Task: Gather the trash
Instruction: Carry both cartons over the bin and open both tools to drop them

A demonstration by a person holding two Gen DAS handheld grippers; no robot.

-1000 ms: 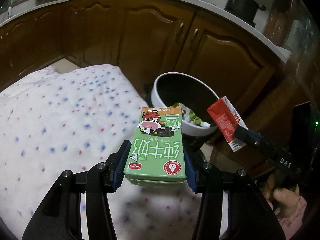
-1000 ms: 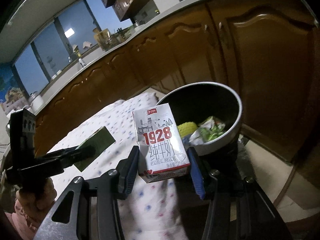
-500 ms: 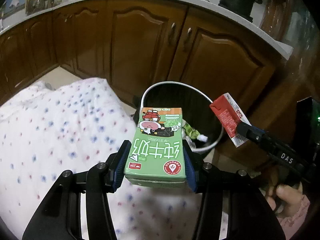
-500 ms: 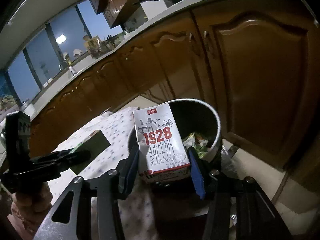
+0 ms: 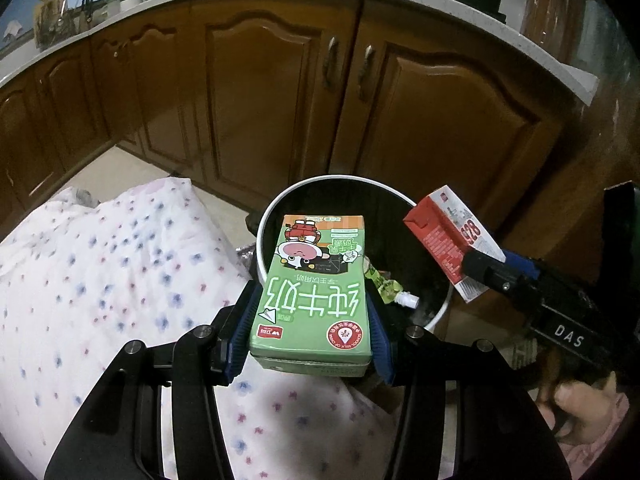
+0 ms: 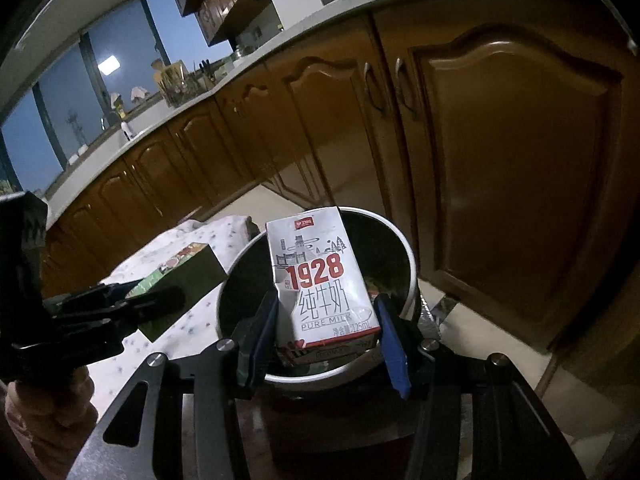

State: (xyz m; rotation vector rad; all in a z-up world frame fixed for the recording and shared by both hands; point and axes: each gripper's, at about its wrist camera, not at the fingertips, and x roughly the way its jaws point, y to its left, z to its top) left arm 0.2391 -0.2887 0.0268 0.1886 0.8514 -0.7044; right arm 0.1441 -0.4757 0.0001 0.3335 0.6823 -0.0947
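Two milk cartons show: one green carton point(image 5: 310, 292) and one red-and-white carton point(image 6: 322, 280). There are two tongs, the left tongs point(image 5: 310, 334) and the right tongs point(image 6: 326, 340), one carton in each. One round bin point(image 5: 442, 310) stands at the edge of one spotted cloth point(image 5: 100, 280). One green pouch point(image 5: 386, 286) lies in the bin. Two cabinet door handles point(image 5: 330, 64) show side by side.

bin point(image 5: 272, 216) contents mostly hidden, perhaps wrappers
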